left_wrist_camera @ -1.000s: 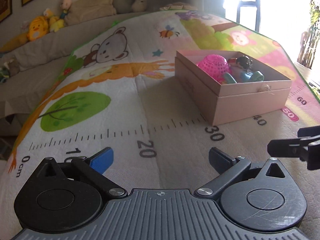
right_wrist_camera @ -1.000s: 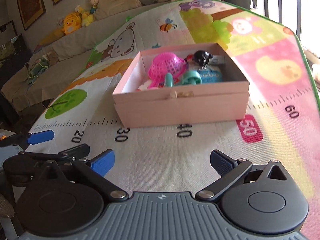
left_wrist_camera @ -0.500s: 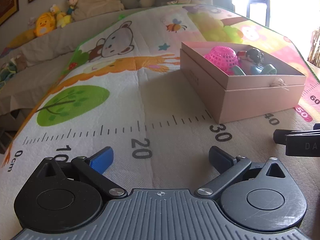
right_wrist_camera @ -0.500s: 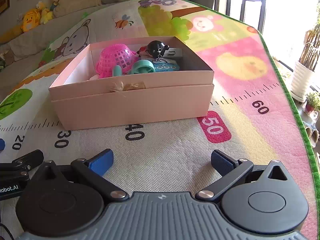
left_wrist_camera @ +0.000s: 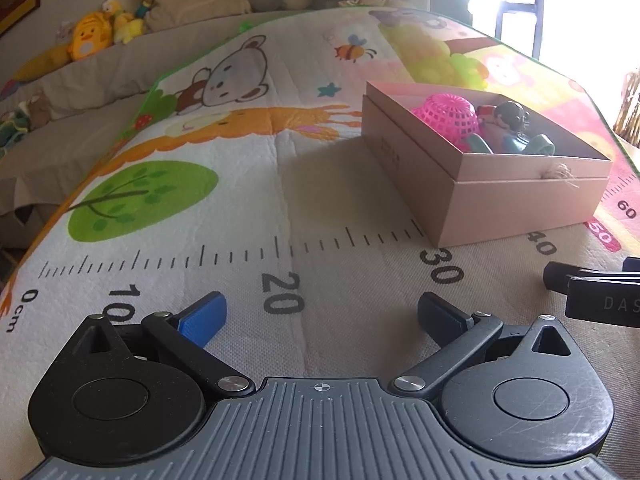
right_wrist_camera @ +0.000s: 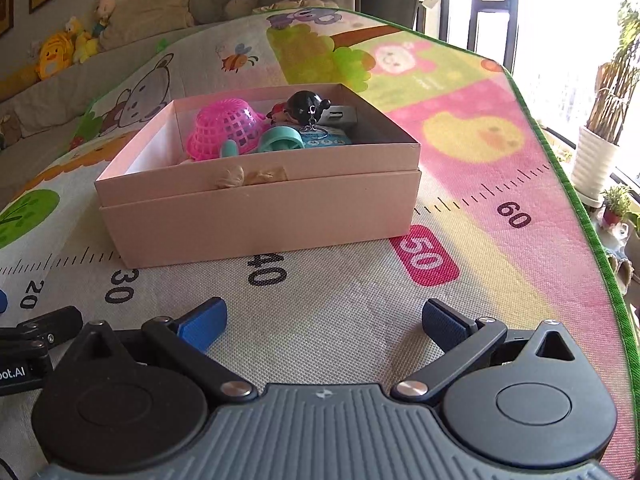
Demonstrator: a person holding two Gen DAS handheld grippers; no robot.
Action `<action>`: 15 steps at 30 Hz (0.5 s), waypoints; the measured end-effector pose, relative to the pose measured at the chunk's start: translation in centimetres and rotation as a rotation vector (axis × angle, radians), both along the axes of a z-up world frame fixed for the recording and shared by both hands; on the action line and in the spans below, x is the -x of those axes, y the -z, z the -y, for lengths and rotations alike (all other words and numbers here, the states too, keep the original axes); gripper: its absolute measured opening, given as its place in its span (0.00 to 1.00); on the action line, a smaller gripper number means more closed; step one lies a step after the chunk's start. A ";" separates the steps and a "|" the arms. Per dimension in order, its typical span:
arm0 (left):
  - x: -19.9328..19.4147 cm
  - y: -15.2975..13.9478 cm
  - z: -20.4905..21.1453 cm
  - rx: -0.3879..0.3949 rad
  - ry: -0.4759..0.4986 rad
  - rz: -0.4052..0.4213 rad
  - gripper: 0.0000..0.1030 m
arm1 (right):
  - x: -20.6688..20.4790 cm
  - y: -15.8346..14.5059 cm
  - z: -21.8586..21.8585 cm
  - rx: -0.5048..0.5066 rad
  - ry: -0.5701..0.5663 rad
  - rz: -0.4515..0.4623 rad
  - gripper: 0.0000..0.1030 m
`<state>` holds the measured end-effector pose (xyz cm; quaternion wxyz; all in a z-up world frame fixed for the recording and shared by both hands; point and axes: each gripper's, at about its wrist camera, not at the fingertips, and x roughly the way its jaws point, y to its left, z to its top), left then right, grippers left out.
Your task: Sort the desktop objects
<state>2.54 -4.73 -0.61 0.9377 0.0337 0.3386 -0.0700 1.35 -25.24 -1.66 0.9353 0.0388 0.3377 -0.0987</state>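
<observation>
The box is plain pale pink, with a beige knot of string on its front. Inside it, the basket is bright pink with a square mesh pattern, the ring is teal, the round figure is glossy black, and the tag is blue with small white dots. The mat is printed in white, orange, green, yellow and pink, with a grey bear, a green tree, a striped bee and a black ruler scale; its edge is green. The left tool and the right tool are black and grey with blue pads. The duck toy on the sofa is yellow and orange.
</observation>
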 end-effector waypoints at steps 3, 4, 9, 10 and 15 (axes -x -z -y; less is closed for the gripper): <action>0.0 0.0 0.0 0.000 0.000 0.000 1.00 | 0.0 0.0 0.0 0.000 0.000 0.000 1.00; 0.0 0.0 0.0 -0.001 0.000 0.000 1.00 | 0.0 0.0 0.0 0.000 0.000 0.000 1.00; 0.0 0.0 0.0 0.000 0.000 0.000 1.00 | 0.1 0.0 0.0 0.000 0.000 0.000 1.00; 0.0 0.0 0.0 -0.001 0.000 0.000 1.00 | 0.1 0.0 -0.1 0.000 0.000 0.000 1.00; 0.0 0.0 0.0 -0.001 0.000 0.000 1.00 | 0.1 0.0 -0.1 0.000 0.000 0.000 1.00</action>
